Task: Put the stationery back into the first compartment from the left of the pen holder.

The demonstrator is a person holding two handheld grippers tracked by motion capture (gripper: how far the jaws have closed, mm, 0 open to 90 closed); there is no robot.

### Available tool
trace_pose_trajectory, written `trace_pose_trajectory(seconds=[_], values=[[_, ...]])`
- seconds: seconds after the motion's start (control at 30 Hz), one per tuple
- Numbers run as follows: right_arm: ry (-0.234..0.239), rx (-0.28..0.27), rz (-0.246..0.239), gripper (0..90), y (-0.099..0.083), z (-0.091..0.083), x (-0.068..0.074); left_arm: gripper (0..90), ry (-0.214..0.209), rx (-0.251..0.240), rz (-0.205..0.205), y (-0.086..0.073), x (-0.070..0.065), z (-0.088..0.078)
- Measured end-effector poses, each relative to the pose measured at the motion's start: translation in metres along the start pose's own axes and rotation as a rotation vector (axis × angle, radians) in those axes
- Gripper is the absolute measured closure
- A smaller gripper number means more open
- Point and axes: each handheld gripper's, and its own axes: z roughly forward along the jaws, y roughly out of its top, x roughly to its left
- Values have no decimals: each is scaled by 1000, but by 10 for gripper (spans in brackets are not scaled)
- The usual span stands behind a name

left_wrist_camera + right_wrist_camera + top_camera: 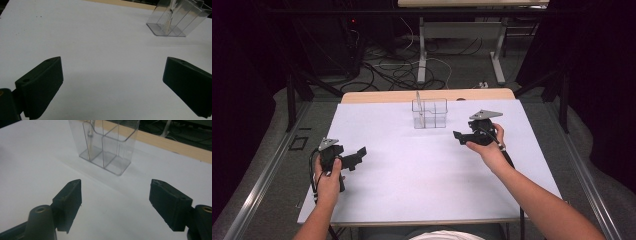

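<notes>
A clear plastic holder with several compartments stands upright near the far middle of the white table. A thin clear stick rises from its left compartment. My right gripper is held just right of the holder, pointing left at it, open with nothing between its jaws. In the right gripper view the holder stands a little beyond the open right gripper. My left gripper hovers over the near left of the table, open and empty. In the left gripper view the holder lies far off, right of the left gripper.
The table's wooden far edge shows behind the white sheet. Beyond it stand another table's metal legs and loose cables on the floor. Metal rails run along both sides of the table.
</notes>
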Motion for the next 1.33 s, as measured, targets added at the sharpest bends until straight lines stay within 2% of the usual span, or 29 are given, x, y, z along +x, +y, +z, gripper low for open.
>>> trace_pose_trajectory(seconds=[0.17,0.3,0.47,0.53,0.7,1.03,1.33], values=[[12,23,32,215,-24,-4,2,28,-1,3,1,0,0,0],[1,35,8,199,-38,-8,3,28,-1,3,2,0,0,0],[-17,42,24,165,-51,-12,0,28,-1,4,2,0,0,0],[-35,42,23,156,-54,-13,-3,28,-2,3,4,0,-1,0],[-54,32,56,145,-61,-13,-8,28,-1,5,4,0,0,0],[-107,55,45,60,-69,-8,-13,28,-4,8,9,0,0,0],[-106,52,49,14,-67,-6,-12,28,-4,8,12,0,-1,3]])
